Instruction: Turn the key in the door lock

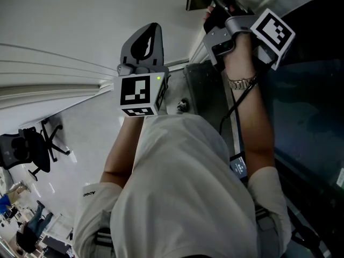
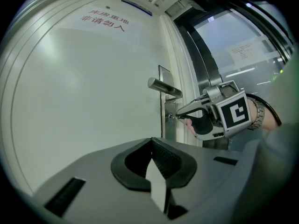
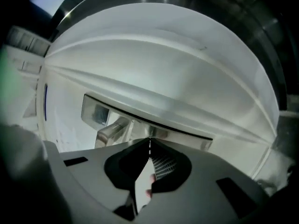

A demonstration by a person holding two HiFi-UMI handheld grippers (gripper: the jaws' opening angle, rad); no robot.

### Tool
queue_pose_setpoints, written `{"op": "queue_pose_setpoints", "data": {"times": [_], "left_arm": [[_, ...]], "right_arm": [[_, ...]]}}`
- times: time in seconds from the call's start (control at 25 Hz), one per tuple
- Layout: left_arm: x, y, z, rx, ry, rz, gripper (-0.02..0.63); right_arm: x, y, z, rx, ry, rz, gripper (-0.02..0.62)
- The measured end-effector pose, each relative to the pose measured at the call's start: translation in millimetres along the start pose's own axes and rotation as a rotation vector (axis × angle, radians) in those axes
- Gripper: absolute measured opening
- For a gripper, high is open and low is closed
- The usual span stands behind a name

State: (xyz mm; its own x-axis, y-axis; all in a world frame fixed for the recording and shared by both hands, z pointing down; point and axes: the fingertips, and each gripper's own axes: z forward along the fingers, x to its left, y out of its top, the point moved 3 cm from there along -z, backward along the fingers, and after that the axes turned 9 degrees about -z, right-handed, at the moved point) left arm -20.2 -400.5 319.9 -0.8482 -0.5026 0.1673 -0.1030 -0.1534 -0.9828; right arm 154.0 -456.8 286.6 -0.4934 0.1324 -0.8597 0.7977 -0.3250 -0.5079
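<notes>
Evidently the right gripper (image 2: 180, 114) pinches the key (image 2: 172, 116) in the door lock (image 2: 165, 125) (turn extent unclear); left gripper (image 2: 150, 143) waits closed, empty.

door (image 2: 84, 87): white | handle (image 2: 164, 88): silver | right gripper (image 2: 177, 115): grey, black-white marker squares

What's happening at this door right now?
A person stands at a white door with a hand-held gripper in each hand. The right hand-held gripper is shut on the key, which sits in the door just below the handle. The left hand-held gripper is shut and empty, held back from the door and touching nothing.
</notes>
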Motion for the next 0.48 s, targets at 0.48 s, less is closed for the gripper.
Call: {"op": "queue_pose_setpoints", "data": {"times": [0.48], "left_arm": [[0,-3,1,0.003,0.001,0.003,0.009]], "right_arm": [[1,5,2,0.064,0.037,-0.171,0.039]]}}
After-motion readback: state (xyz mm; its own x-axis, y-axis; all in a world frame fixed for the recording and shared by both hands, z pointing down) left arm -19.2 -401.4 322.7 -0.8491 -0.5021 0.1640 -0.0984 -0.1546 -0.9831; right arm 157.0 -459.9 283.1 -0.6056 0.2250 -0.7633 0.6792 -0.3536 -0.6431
